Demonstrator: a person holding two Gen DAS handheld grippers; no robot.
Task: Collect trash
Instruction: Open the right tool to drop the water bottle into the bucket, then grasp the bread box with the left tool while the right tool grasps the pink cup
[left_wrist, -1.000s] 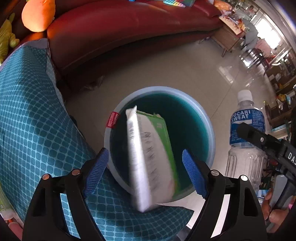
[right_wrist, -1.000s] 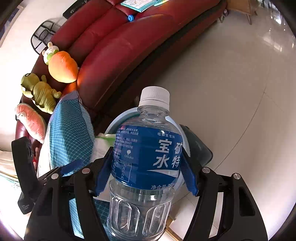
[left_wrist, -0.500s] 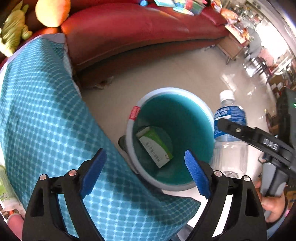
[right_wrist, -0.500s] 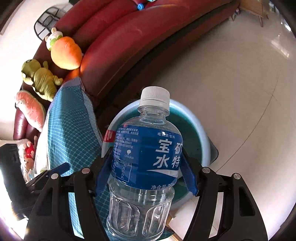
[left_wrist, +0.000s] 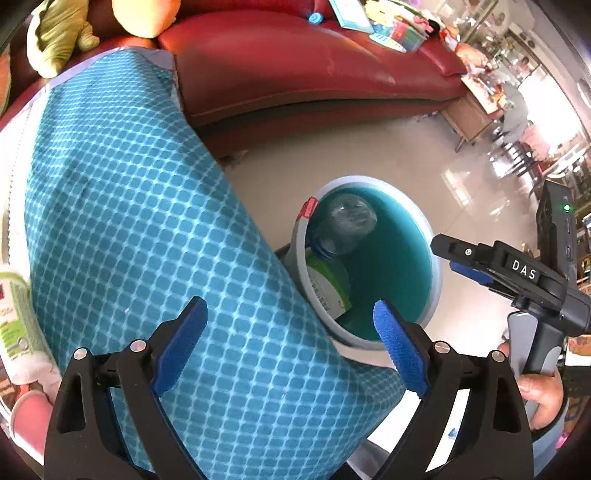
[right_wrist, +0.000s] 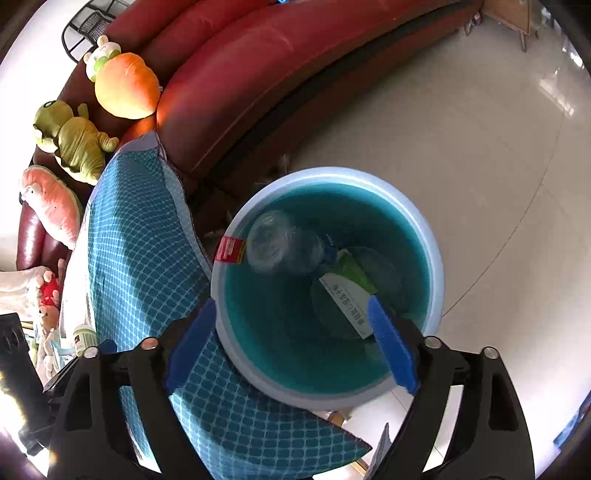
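A round teal bin (right_wrist: 437, 266) stands on the tiled floor, also in the left wrist view (left_wrist: 436, 280). Inside it lie a clear plastic bottle (right_wrist: 284, 245), seen bottom-up and blurred, and a green and white carton (right_wrist: 349, 291); both show in the left wrist view, the bottle (left_wrist: 347, 221) and the carton (left_wrist: 327, 288). My right gripper (right_wrist: 291, 343) is open and empty just above the bin. My left gripper (left_wrist: 291, 347) is open and empty over a blue checked cushion (left_wrist: 147, 229), left of the bin. The right gripper (left_wrist: 491, 262) shows at the right of the left wrist view.
A red leather sofa (right_wrist: 295, 66) curves behind the bin with plush toys (right_wrist: 122, 85) at its end. The blue cushion (right_wrist: 147, 236) touches the bin's left side. A white and green bottle (left_wrist: 18, 321) lies at far left. Furniture stands far right (left_wrist: 476, 118).
The right gripper has opened and let the bottle go; it now lies in the bin. The left gripper has drawn back to the left over the cushion.
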